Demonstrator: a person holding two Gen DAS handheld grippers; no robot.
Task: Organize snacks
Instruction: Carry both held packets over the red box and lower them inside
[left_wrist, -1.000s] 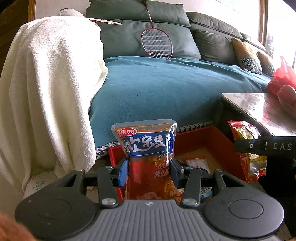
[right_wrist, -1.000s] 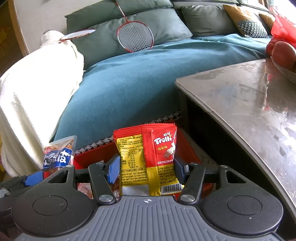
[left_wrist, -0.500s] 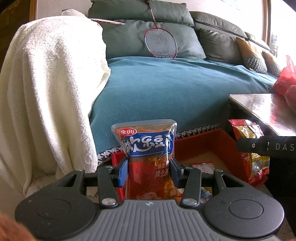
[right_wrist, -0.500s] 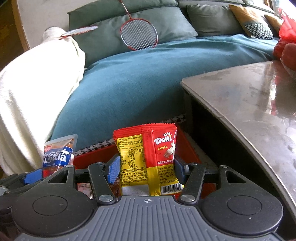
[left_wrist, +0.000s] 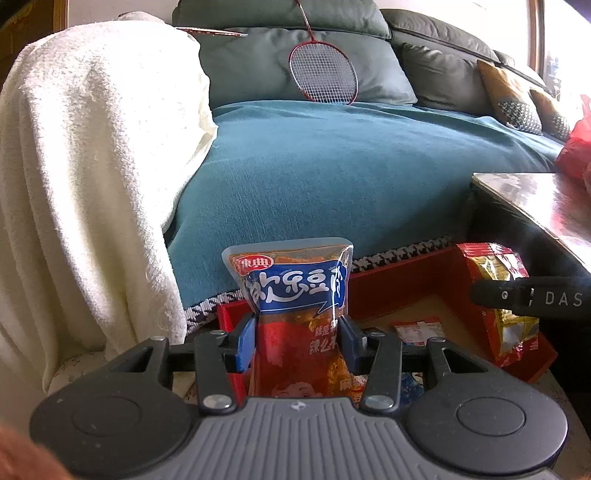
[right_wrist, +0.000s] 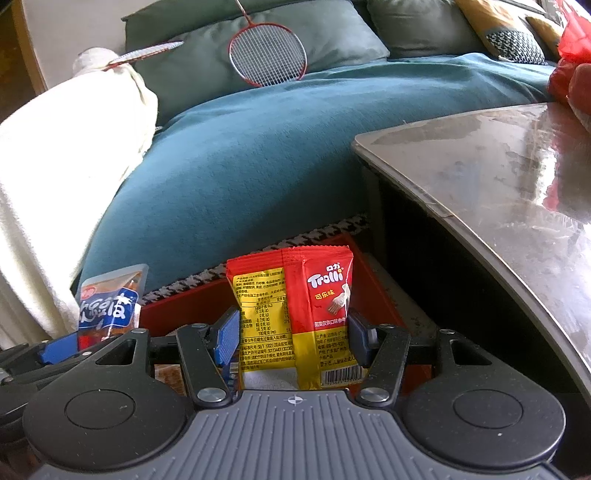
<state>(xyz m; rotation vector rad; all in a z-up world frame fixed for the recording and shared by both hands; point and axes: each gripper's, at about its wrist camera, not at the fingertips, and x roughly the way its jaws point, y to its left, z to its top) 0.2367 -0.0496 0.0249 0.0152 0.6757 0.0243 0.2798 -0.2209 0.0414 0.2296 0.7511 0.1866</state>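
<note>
My left gripper (left_wrist: 297, 338) is shut on an orange snack pouch with a blue label (left_wrist: 295, 295), held upright over the left end of a red box (left_wrist: 406, 280). The same pouch (right_wrist: 109, 302) shows at the left in the right wrist view. My right gripper (right_wrist: 291, 334) is shut on a red and yellow Trolli candy packet (right_wrist: 295, 314), upright above the red box (right_wrist: 184, 314). In the left wrist view the Trolli packet (left_wrist: 498, 295) hangs at the right over the box. Small packets (left_wrist: 417, 330) lie on the box floor.
A teal-covered sofa (left_wrist: 351, 166) stands behind the box, with a white towel (left_wrist: 92, 166) draped at left and a badminton racket (left_wrist: 321, 74) against the cushions. A glossy table (right_wrist: 498, 177) edges in at right, with a red bag (right_wrist: 572, 55) on it.
The left wrist view has drifted toward the box, so the red box and the table edge appear shifted right and lower. Both grips are unchanged.
</note>
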